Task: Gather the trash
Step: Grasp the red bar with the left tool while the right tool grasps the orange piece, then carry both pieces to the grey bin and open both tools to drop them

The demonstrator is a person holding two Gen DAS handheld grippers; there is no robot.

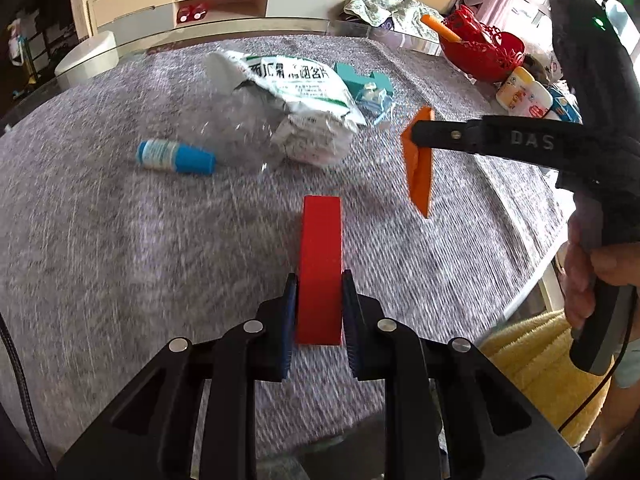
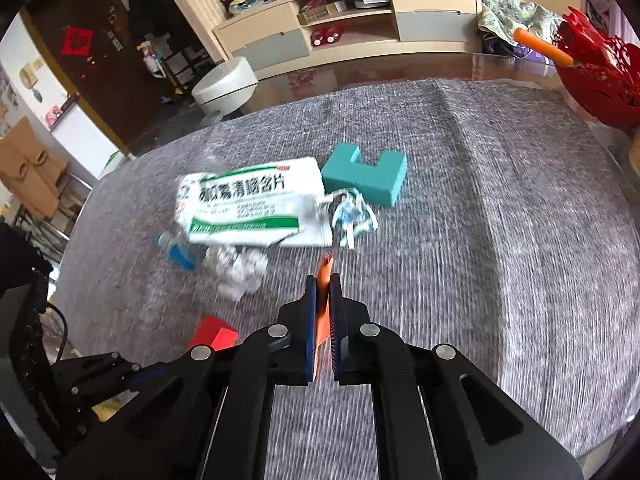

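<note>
My left gripper (image 1: 319, 280) is shut on a red block (image 1: 320, 248), which stands upright between the blue pads above the grey tablecloth (image 1: 120, 260). In the right wrist view my right gripper (image 2: 325, 280) is shut on a thin orange piece (image 2: 322, 320). The same orange piece (image 1: 419, 168) hangs from the right gripper's fingers (image 1: 432, 132) in the left wrist view. Ahead lie a white and green packet (image 2: 252, 208), crumpled paper (image 2: 240, 272), a clear bottle with a blue cap (image 1: 176, 156), a torn wrapper (image 2: 352, 216) and a teal block (image 2: 364, 176).
A red lace basket (image 1: 488, 52) with an orange stick stands at the table's far right, with small bottles (image 1: 524, 96) beside it. A yellow cushion (image 1: 532, 360) lies below the right edge. A person's hand (image 1: 580, 280) holds the right gripper's handle. A white stool (image 2: 224, 84) and a cabinet (image 2: 360, 20) stand beyond.
</note>
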